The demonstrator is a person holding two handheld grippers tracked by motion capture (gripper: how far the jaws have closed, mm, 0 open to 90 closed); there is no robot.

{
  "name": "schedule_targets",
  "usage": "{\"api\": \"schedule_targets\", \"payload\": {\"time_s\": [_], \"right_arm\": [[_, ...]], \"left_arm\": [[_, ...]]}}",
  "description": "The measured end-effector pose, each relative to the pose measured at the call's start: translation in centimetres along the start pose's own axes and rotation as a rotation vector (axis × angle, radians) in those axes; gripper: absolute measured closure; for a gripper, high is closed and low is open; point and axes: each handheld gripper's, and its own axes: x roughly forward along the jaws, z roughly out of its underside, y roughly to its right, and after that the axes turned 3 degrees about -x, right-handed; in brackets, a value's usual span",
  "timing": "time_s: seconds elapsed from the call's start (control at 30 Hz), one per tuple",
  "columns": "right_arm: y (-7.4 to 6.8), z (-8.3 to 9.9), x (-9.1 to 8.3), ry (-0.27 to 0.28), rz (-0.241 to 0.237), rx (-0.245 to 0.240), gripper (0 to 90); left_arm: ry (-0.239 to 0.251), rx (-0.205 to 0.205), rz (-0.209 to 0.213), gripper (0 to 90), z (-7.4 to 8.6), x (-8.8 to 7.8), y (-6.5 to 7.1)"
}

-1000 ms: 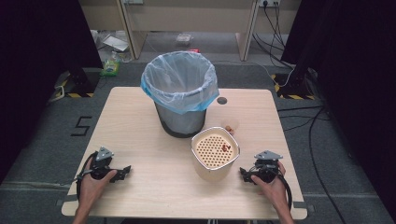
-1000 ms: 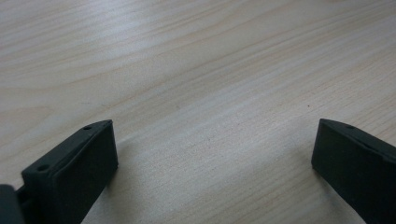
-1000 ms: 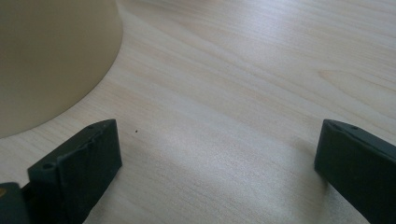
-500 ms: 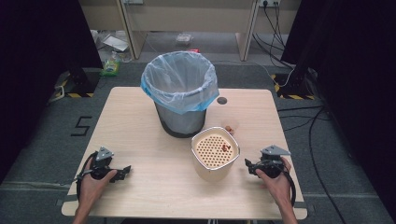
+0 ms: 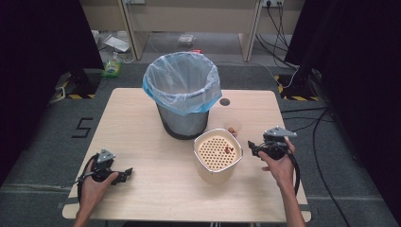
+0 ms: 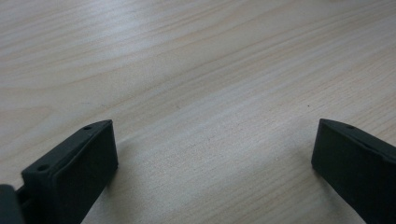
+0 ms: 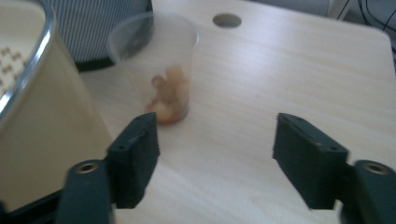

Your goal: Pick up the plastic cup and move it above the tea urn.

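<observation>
A clear plastic cup (image 7: 156, 70) with brownish food bits (image 7: 169, 95) at its bottom stands upright on the table; in the high view the cup (image 5: 231, 128) is just behind the cream container. My right gripper (image 7: 217, 140) hovers near it, open; its jaws have just been closing a little, with nothing between them. In the high view the right gripper (image 5: 252, 148) is held off the table, right of the cream container (image 5: 217, 163) with a perforated insert. My left gripper (image 5: 124, 175) rests open at the front left, and in its own view the left gripper (image 6: 210, 154) has bare wood between the jaws.
A grey bin (image 5: 182, 94) lined with a blue-rimmed plastic bag stands at the middle back of the wooden table (image 5: 142, 127). A round cable hole (image 5: 225, 101) lies right of the bin. A few food bits (image 5: 229, 149) lie on the container's insert.
My right gripper has risen off the table and shifted farther back, toward the cup and container. The left hand and gripper have stayed put.
</observation>
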Motion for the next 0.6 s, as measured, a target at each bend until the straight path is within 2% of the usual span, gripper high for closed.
{"api": "schedule_targets", "payload": {"time_s": [0.27, 0.33, 0.6], "right_arm": [[0.5, -2.5, 1.0, 0.018, 0.003, 0.015, 43.1], [0.6, -2.9, 1.2, 0.033, -0.004, 0.031, 43.7], [0.6, -4.6, 2.4, -0.005, 0.0, -0.006, 46.3]], "left_arm": [[0.001, 0.005, 0.006, 0.0, 0.0, 0.0, 0.0], [0.001, 0.007, 0.008, 0.0, 0.0, 0.0, 0.0], [0.001, 0.008, 0.009, 0.0, 0.0, 0.0, 0.0]]}}
